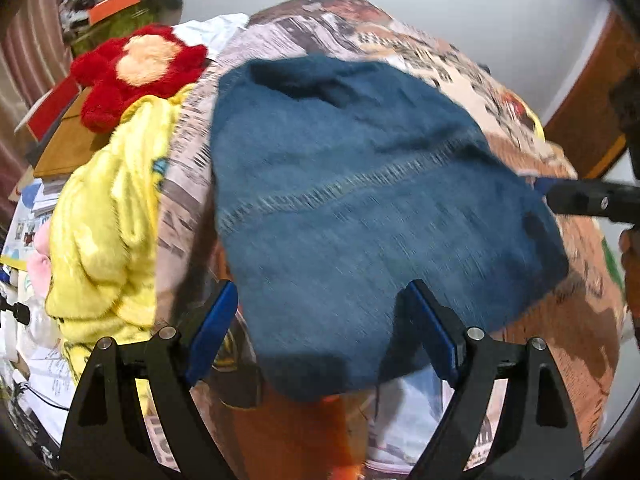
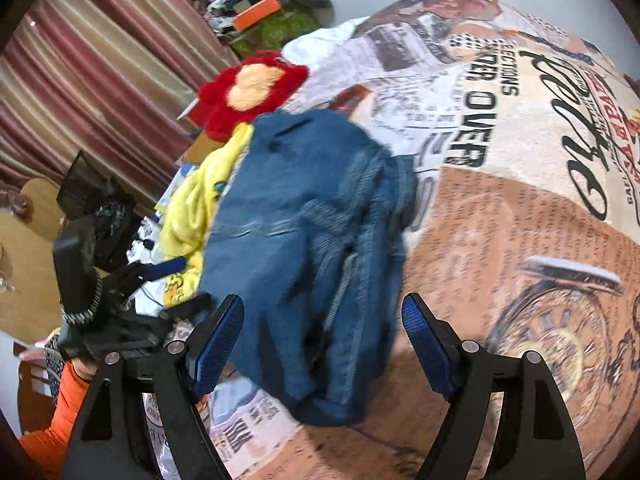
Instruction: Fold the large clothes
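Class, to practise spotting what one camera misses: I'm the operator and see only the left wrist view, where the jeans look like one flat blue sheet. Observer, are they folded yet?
Observer: Yes. In the right wrist view the jeans lie doubled over, with seamed layers stacked along their right side.
Operator: Are the right tongs gripping them?
Observer: No. The right tongs stand open, with the pads clear of the denim.
Operator: What is printed on the bedspread to the right of the jeans?
Observer: The bedspread shows a large pocket-watch picture there.
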Motion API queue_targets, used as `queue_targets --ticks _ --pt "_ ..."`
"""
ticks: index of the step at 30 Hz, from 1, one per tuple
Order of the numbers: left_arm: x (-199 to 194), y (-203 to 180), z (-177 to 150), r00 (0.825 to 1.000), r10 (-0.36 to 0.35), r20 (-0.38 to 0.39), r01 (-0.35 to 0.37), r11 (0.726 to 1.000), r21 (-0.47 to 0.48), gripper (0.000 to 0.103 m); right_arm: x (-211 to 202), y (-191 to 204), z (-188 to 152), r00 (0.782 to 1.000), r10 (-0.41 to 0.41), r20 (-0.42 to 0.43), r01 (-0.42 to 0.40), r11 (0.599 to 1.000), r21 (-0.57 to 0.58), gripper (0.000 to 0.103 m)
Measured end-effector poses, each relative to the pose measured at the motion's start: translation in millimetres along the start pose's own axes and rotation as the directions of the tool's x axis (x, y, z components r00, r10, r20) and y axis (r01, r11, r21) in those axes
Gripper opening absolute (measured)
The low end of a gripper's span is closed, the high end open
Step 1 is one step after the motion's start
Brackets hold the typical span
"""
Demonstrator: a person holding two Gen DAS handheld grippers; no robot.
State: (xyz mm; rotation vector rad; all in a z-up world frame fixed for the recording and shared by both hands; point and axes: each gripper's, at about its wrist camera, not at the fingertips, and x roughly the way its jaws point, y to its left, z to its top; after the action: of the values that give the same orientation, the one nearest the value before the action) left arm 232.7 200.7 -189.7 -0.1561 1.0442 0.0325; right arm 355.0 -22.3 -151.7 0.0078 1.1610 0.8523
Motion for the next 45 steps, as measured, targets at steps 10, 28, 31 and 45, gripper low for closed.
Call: queue_targets --ticks 10,28,31,45 --pt "-7.4 -5.2 -29.7 0.999 0.045 -0.019 -0.046 0.998 -0.047 0.086 26.9 4.3 -40.9 0.992 -0.115 -0.061 0.113 0.993 -0.041 0.08" --pt "-141.9 -23.2 -20.5 0.94 0.175 0.292 -0.155 0.984 -0.089 0.086 -98.1 58.1 -59.8 0.956 -0.149 0.253 0.189 0.972 -0.142 0.079" --pt "-179.3 -36.2 -18.2 0.904 0.163 0.396 -0.14 0.986 -0.086 0.086 -135.9 83.9 -60.7 0.914 -0.123 0.387 0.203 0.964 -0.173 0.079" --pt "-301.3 -89.7 -51.2 0.666 0.117 0.737 -0.099 0.993 -0.068 0.086 -241.3 158.0 -100.1 0.703 -0.024 0.711 0.222 0.957 -0.187 0.079"
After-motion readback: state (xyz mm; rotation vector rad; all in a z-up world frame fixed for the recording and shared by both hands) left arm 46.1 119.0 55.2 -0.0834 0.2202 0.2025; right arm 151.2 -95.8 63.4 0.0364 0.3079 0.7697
